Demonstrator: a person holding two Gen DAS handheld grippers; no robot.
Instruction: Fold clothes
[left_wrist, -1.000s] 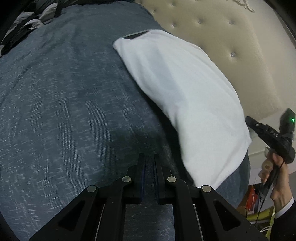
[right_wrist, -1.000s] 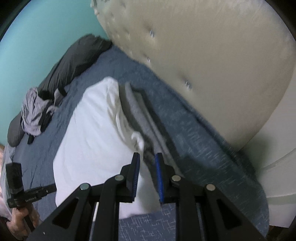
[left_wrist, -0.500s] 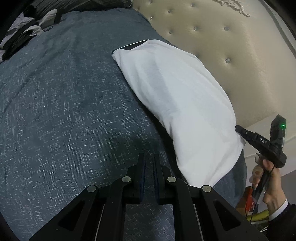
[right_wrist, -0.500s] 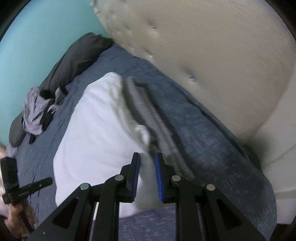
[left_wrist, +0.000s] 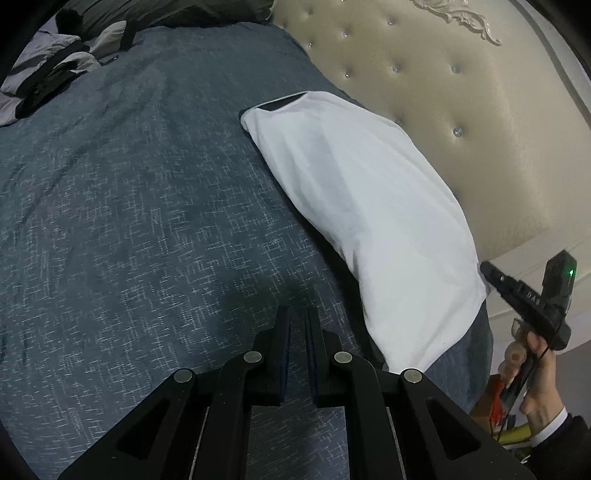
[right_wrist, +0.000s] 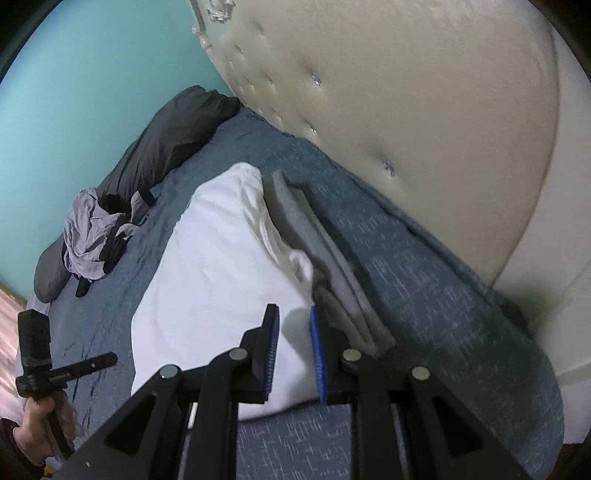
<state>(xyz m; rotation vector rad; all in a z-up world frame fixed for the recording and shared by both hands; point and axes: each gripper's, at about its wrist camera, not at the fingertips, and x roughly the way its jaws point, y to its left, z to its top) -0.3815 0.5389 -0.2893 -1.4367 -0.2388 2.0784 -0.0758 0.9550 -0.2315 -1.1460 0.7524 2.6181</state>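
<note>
Looking at the white folded shirt (left_wrist: 365, 218) on the bed (left_wrist: 129, 206), you seem done with that fold. Your left gripper (left_wrist: 297, 325) is nearly shut and empty; your right gripper (right_wrist: 293, 325) hangs slightly apart, holding nothing. Next, reach for the crumpled clothes (right_wrist: 94, 236) at ten o'clock.

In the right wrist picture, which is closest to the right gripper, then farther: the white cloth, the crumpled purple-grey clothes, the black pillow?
From the right gripper:
1. White cloth, right under it.
2. Crumpled purple-grey clothes, farther, left side.
3. Black pillow, farthest, by the teal wall.
</note>
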